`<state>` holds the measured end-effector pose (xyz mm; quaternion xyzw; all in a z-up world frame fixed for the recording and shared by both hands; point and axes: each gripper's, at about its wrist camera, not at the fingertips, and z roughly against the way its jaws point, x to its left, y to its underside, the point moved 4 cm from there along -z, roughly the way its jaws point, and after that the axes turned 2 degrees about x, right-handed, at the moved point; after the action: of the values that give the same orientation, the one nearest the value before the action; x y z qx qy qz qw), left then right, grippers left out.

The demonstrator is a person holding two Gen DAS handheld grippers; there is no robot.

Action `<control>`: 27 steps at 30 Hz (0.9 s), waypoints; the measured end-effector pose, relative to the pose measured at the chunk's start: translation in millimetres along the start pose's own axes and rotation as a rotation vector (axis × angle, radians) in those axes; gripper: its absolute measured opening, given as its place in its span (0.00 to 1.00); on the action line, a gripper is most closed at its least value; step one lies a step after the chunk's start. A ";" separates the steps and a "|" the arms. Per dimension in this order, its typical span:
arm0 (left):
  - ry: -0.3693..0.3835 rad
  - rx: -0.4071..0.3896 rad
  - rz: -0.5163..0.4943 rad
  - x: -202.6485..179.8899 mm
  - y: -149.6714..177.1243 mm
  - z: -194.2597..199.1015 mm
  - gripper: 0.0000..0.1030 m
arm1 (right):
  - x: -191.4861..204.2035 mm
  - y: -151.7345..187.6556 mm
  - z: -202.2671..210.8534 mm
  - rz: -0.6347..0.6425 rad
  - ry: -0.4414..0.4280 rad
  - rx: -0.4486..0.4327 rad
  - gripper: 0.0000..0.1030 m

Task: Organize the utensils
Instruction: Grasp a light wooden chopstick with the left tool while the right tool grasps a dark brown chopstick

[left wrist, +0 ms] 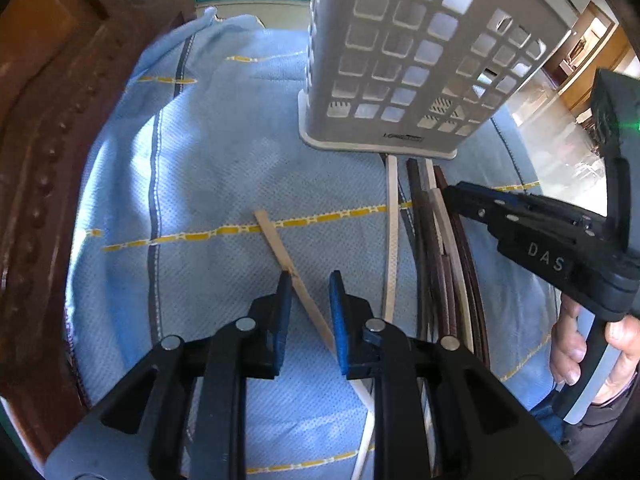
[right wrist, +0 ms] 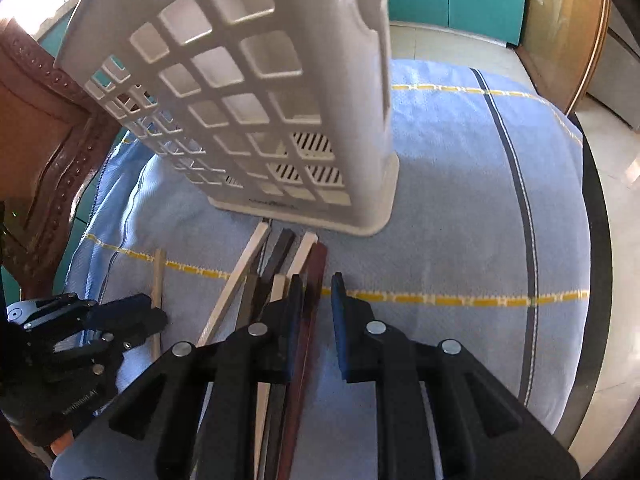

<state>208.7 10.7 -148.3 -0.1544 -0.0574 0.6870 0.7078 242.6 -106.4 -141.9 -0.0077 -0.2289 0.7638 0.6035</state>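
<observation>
Left tool [left wrist: 310, 286] narrowly parted astride a tan chopstick [left wrist: 280, 246], not pressing it; right tool [right wrist: 316, 292] likewise beside a reddish-brown chopstick [right wrist: 314, 280]; white perforated utensil holder [left wrist: 400, 60] behind on a blue cloth [left wrist: 220, 160].

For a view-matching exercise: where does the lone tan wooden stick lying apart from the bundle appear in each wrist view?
Left wrist view: the tan wooden stick lies centre, slanting between the left gripper's fingers.
Right wrist view: it lies lower left, beside the left gripper.
Shared landmark: the white perforated plastic utensil holder.
</observation>
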 end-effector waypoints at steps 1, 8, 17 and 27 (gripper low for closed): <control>-0.004 0.003 -0.001 -0.5 0.5 -0.2 0.19 | -4.1 -3.8 -0.1 0.002 0.001 0.000 0.17; -0.033 -0.026 -0.033 -5.4 0.5 -1.9 0.19 | -9.7 2.0 8.1 0.061 0.106 0.011 0.09; -0.015 -0.025 -0.020 -5.9 -1.6 -2.0 0.19 | -23.4 14.4 26.9 0.057 0.155 -0.011 0.27; -0.063 -0.030 -0.013 -18.0 -5.5 -4.4 0.28 | -4.8 37.4 17.5 0.088 0.216 -0.001 0.27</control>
<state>214.3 -7.8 -148.5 -0.1429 -0.0910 0.6861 0.7075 204.5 -123.1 -141.0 -0.1005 -0.1623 0.7842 0.5904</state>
